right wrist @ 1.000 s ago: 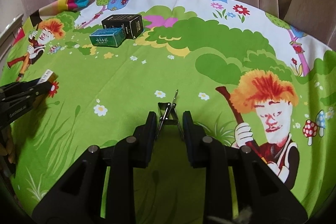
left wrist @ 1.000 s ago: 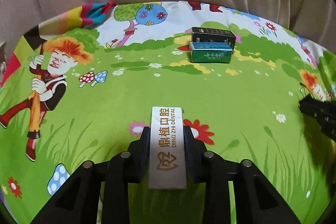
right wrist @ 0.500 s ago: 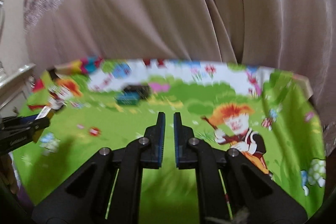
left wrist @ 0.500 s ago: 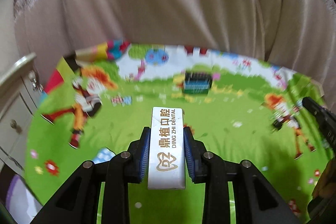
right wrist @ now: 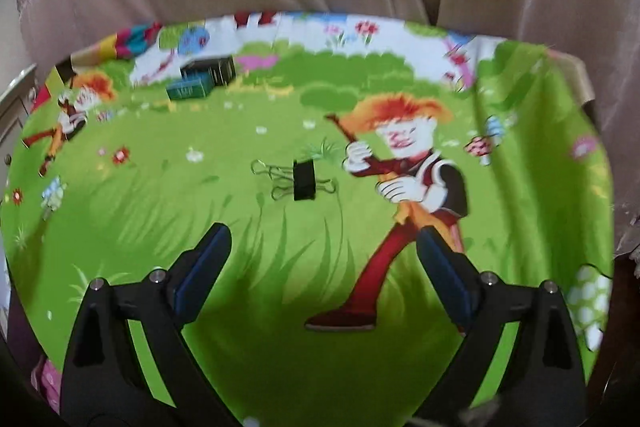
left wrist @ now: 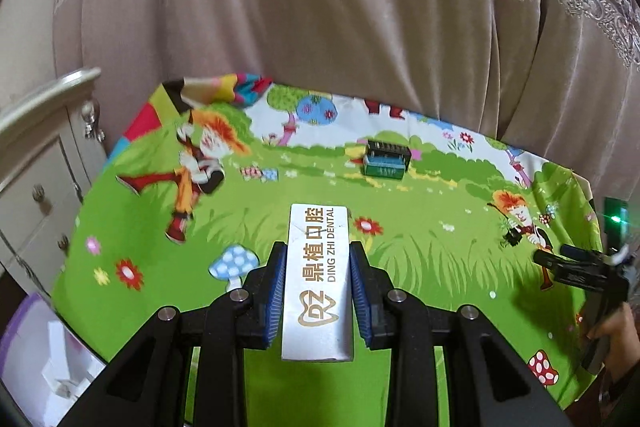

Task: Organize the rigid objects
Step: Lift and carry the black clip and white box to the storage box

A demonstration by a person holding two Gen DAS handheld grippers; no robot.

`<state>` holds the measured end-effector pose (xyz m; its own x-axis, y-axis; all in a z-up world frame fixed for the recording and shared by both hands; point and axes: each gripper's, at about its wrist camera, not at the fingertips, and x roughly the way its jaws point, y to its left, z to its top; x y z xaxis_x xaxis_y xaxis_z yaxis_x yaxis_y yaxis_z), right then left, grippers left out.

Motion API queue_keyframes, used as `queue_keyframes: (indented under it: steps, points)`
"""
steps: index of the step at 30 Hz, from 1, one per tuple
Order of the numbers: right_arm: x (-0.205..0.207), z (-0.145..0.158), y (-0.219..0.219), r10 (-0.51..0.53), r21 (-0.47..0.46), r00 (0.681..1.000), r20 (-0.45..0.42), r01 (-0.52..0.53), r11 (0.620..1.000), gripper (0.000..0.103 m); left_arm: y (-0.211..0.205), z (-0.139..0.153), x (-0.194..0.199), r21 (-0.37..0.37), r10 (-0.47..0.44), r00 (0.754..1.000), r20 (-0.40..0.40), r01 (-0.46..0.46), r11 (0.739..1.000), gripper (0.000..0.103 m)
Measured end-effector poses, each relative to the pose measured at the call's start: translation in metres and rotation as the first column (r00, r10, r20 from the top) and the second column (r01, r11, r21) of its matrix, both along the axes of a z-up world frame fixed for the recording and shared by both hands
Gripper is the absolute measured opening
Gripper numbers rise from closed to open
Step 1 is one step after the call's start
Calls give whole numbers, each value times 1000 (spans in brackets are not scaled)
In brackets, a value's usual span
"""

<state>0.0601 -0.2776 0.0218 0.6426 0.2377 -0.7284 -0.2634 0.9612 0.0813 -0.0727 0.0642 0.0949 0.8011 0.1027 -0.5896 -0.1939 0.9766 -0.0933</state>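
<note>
White dental box (left wrist: 318, 279) lengthwise between jaws.

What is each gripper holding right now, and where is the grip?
The left gripper clamps the white dental box by its long sides. The right gripper, whose jaws have just been opening, holds nothing; the binder clip lies ahead.

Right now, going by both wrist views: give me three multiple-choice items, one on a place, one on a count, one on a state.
1. Where is the binder clip?
A. on the cloth, ahead of the right gripper
B. on top of the boxes
C. between the left gripper's fingers

2. How many boxes sit together at the far side of the cloth?
A. one
B. two
C. four

3. What is the left gripper doing?
A. open and empty
B. shut on nothing
C. shut on the white box

Key: 1 A, it lies loose beyond the open right gripper. 2 B, a black box behind a teal box. 3 C, the fingers press both sides of the white box.
</note>
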Motion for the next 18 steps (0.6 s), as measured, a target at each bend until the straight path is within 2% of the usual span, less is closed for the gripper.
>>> queue_keyframes:
  steps: [4, 5, 6, 7, 8, 10, 12, 15, 17, 18]
  points:
    - [38, -12, 31, 46, -65, 998, -40, -48, 997, 95, -10, -8, 6, 7, -34, 999, -23, 35, 999, 31]
    - [49, -16, 38, 51, -85, 997, -59, -55, 995, 91, -13, -7, 5, 9, -43, 999, -22, 43, 999, 31]
    - [60, -21, 44, 55, -96, 995, -81, -63, 993, 67, -16, -5, 2, 15, -52, 998, -20, 52, 999, 31]
    - [66, -26, 47, 69, -95, 993, -90, -78, 992, 57, -18, -3, -1, 20, -58, 998, -16, 58, 998, 31]
    - [68, -25, 48, 76, -72, 994, -73, -81, 994, 23, -20, 0, -5, 27, -63, 998, -9, 63, 998, 31]
    - [62, -21, 49, 73, -71, 995, -64, -78, 994, 23, -21, 6, -12, 37, -63, 998, 5, 63, 997, 32]
    - [35, -6, 49, 79, -24, 997, 4, -79, 997, 23, -21, 14, -20, 55, -56, 998, 31, 54, 997, 31]
    - [-16, 40, 47, 59, 54, 987, 149, -67, 996, 23, -19, 33, -32, 45, -54, 995, 85, 50, 998, 31]
    - [-49, 79, 48, 57, 71, 964, 259, -78, 994, 23, -21, 49, -39, 55, -53, 990, 130, 46, 997, 31]
    - [-68, 104, 47, 51, 73, 941, 334, -80, 994, 23, -23, 59, -44, 65, -53, 986, 159, 43, 997, 31]
